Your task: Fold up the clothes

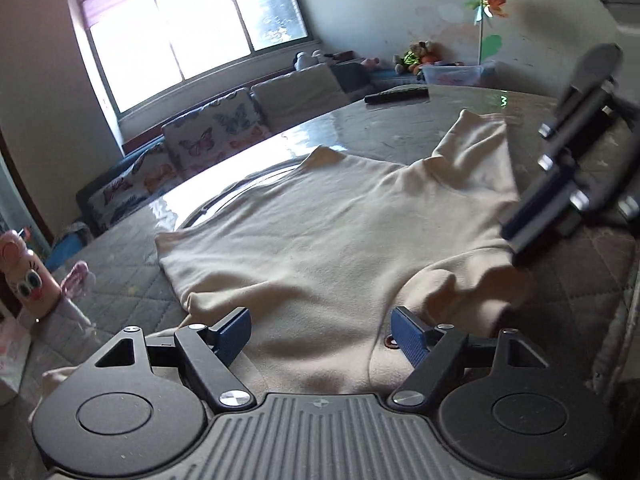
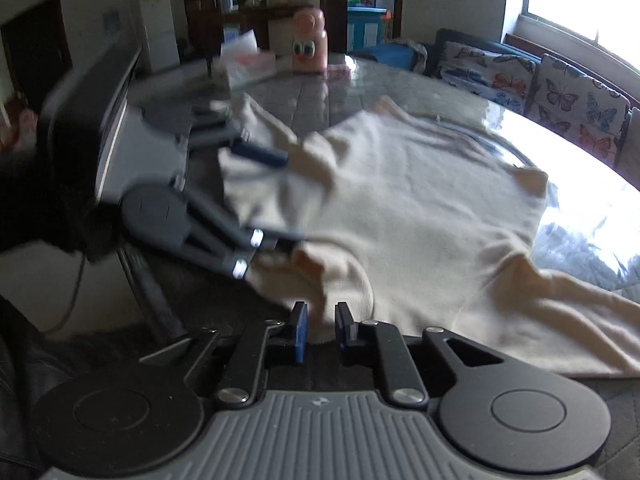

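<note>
Garment: we see 1 cream top [image 1: 320, 240] spread flat on the quilted table [image 1: 120, 280], not yet folded; its body runs away from us toward the glossy far half of the table, and 1 sleeve [image 1: 476, 148] reaches off to the far right in the left wrist view.

Near edge: the hem side bunches into a raised ridge [image 1: 452, 288] just ahead of both tools, so we judge this edge to be the one the next move turns on.

Left gripper [image 1: 322, 336]: jaws wide, blue pads on either side of the near cloth with nothing pressed between them (the fabric lies under and between them, but we see no pinch).

Right gripper [image 2: 322, 332]: jaws narrow, a slim gap left between the pads; cream cloth sits right at the tips, yet we cannot tell whether any is caught in the gap.

Which way it lies: from the left fingers the ridge is ahead and to the right; from the right fingers [image 2: 300, 332] the cloth rises straight ahead and spreads off to the right.

Nearer hand: both sit at the near edge, side by side; the right tool looks closer to the bunched corner.

Next move, as we judge it: each hand needs a firm hold on that near edge before we carry it across the body toward the far side.
</note>
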The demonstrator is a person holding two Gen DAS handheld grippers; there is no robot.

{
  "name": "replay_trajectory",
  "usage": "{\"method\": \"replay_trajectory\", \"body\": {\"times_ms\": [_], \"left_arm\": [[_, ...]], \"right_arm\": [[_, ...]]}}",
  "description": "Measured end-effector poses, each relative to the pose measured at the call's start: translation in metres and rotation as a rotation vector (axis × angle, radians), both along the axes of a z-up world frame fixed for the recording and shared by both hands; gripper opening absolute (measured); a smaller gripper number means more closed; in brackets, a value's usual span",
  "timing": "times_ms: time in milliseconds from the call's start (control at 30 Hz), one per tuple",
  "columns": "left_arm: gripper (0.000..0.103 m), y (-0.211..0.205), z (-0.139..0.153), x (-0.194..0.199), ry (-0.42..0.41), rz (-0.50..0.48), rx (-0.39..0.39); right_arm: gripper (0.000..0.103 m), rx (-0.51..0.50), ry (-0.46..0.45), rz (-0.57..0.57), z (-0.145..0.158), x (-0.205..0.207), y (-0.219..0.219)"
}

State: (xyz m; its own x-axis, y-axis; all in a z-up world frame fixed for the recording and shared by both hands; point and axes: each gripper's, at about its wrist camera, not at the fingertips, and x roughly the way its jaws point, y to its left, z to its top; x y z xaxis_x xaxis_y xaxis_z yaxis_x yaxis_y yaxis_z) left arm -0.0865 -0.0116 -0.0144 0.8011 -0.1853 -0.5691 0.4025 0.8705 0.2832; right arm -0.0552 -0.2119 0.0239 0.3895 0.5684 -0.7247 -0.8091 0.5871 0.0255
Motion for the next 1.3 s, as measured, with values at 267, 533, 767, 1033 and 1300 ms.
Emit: {"method": "replay_trajectory", "body": {"times_ms": [267, 533, 767, 1033, 1300], "left_arm": [[0.080, 0.016, 0.031, 0.019, -0.050, 0.086, -0.104], [0.079, 0.014, 0.013, 0.057, 0.034, 0.133, -0.157], [0.080, 0.016, -0.004, 0.058, 0.094, 0.153, -0.158], [0.083, 0.021, -0.007, 0.062, 0.114, 0.157, -0.176], [0.085, 0.024, -0.007, 0.062, 0.118, 0.157, -0.190]], "right_arm": [[0.015, 0.024, 0.041, -0.057, -0.027, 0.021, 0.010], [0.031, 0.091, -0.021, -0.227, -0.008, 0.042, -0.034], [0.035, 0.049, -0.074, -0.526, -0.028, 0.108, -0.092], [0.041, 0.029, -0.104, -0.717, -0.052, 0.152, -0.143], [0.042, 0.014, -0.130, -0.827, -0.056, 0.177, -0.166]]}}
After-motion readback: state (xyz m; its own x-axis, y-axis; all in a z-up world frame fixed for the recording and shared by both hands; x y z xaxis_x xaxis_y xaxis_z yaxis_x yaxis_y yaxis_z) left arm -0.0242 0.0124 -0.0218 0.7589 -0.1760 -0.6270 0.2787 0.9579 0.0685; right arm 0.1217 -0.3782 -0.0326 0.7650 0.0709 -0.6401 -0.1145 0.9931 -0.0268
